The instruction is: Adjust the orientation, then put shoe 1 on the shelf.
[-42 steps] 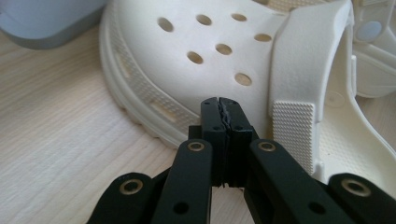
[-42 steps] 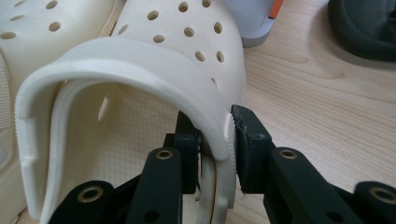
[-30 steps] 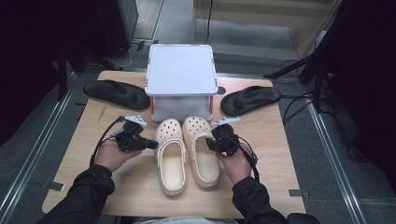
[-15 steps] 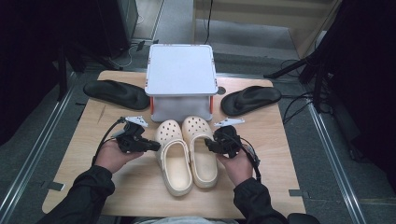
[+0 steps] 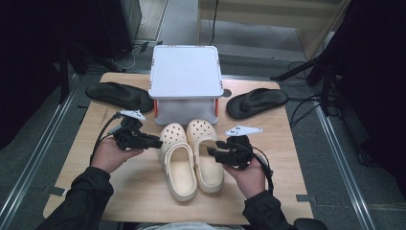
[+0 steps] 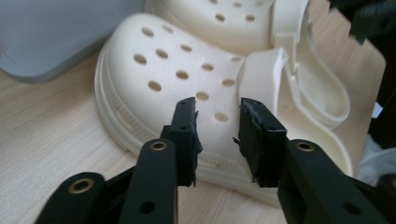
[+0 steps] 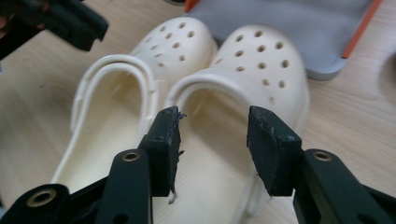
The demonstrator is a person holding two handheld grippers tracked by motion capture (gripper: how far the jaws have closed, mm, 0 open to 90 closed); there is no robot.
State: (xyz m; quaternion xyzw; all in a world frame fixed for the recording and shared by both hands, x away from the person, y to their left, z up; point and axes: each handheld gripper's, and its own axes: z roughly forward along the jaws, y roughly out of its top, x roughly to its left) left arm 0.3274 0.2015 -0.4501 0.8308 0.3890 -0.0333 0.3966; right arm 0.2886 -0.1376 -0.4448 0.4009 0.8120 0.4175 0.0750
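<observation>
Your left gripper and right gripper have just been opening, jaws empty; clogs paired at the white box's 6 o'clock, released.

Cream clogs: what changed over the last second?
Both grippers let go: the left gripper and right gripper have just been opening and now stand clear beside the cream clogs. The clogs, grey box and black insoles stayed put.

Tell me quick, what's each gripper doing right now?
Left gripper: open, jaws just been opening, holding nothing, beside the left clog.
Right gripper: open, just been opening, empty, over the right clog.
</observation>
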